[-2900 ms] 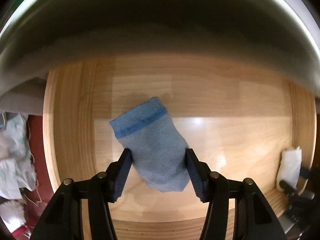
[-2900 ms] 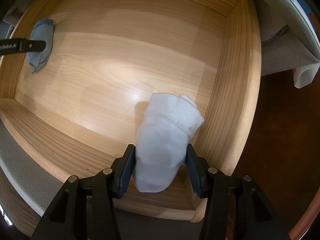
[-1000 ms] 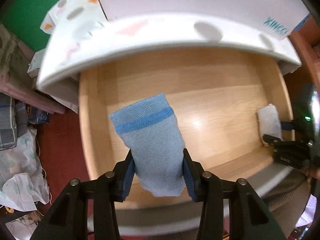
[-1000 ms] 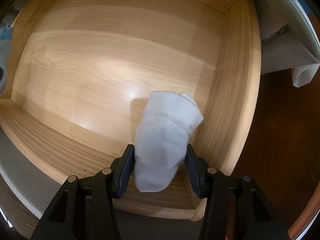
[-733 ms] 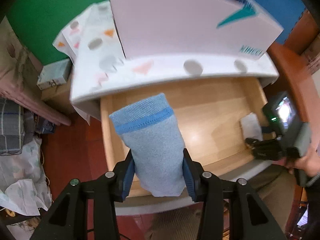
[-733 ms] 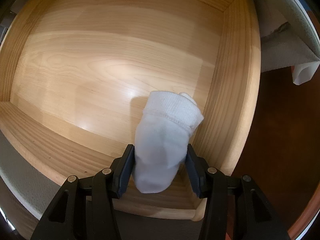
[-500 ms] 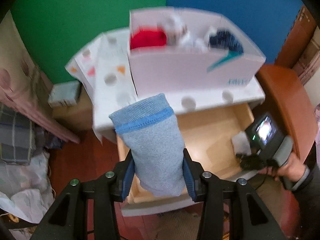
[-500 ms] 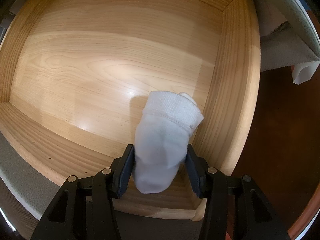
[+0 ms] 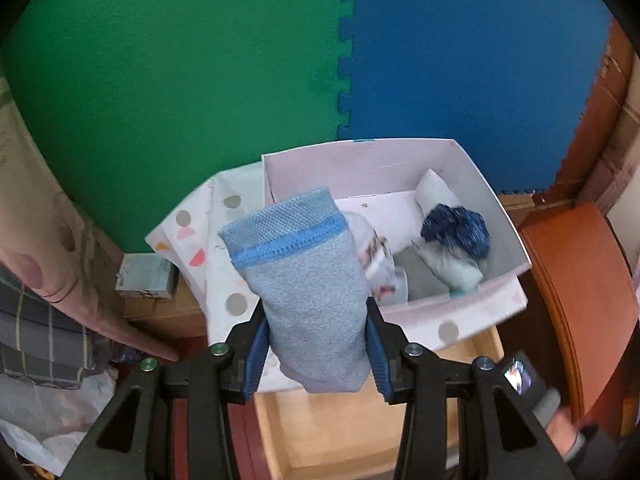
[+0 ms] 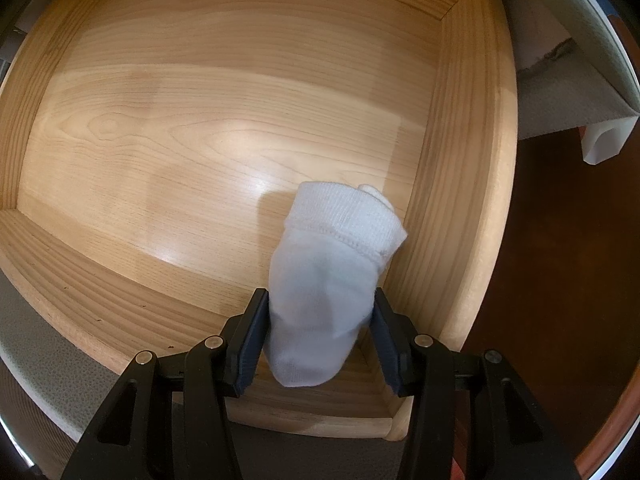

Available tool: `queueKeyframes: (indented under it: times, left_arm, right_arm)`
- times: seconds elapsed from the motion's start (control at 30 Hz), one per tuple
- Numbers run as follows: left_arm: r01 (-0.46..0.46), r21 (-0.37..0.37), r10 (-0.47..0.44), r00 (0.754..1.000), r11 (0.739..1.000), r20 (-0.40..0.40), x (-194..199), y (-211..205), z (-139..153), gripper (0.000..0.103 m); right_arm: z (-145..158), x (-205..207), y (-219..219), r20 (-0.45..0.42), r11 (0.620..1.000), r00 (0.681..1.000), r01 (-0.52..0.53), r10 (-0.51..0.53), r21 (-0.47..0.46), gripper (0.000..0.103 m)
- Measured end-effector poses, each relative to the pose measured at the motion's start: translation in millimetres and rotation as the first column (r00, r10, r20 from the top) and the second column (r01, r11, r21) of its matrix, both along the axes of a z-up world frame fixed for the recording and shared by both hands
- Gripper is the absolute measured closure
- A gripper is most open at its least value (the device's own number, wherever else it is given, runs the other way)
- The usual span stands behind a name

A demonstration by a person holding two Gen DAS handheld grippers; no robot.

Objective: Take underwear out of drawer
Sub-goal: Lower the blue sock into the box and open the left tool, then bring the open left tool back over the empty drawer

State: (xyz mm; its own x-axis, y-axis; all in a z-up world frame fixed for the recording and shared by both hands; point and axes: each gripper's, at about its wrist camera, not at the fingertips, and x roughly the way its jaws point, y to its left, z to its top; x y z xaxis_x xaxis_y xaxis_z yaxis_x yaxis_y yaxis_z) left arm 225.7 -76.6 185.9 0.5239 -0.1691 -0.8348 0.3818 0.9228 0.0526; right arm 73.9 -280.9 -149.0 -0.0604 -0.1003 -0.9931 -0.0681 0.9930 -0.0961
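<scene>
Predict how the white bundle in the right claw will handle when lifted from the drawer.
The white bundle is probably soft: its knit sides dent between the right claw pads. It is likely light, standing unsagged past the grip. The folded cuff seems to keep it rolled, so it may not unravel.

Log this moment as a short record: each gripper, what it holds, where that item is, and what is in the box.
left gripper: shut on blue-grey bundle
blue-grey bundle: lifted clear of the drawer, in front of the white box
right gripper: shut on white bundle
white bundle: inside the drawer, near its right wall
drawer floor: otherwise bare in the right wrist view
white box: holds several clothes, one dark blue
</scene>
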Motion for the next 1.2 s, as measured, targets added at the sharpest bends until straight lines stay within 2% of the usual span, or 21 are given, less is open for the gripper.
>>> queueKeyframes:
  times: [0.27,0.53,0.87,1.0,1.2]
  left_arm:
    - [-0.016,-0.001,0.016,0.998,1.0,-0.068,52.8,-39.6,-37.0,0.059]
    - [-0.032,0.021,0.034,0.996,0.999,-0.081,67.5,-55.7,-62.2,0.054]
    - [-0.048,-0.054,0.042,0.994,0.997,-0.099,57.3,-37.5,-44.8,0.05]
    - [-0.03,-0.052,0.027,0.997,0.998,-0.07,44.3,-28.8,-33.6,0.045]
    - [0.001,-0.048,-0.003,0.999,0.999,-0.033,20.3,-15.6,-16.9,0.044]
  right_arm:
    - [0.3,-0.3,0.3,0.001,1.0,1.0,0.0,0.0,0.0,0.058]
    - [1.3,0.0,0.9,0.003,1.0,1.0,-0.003,0.003,0.001,0.058]
    - [1.2,-0.7,0.8,0.003,1.0,1.0,-0.002,0.002,0.001,0.058]
    - [1.3,0.4,1.1,0.002,1.0,1.0,0.0,0.0,0.0,0.058]
    - [2.2,1.3,5.4,-0.003,1.0,1.0,0.006,-0.006,-0.006,0.058]
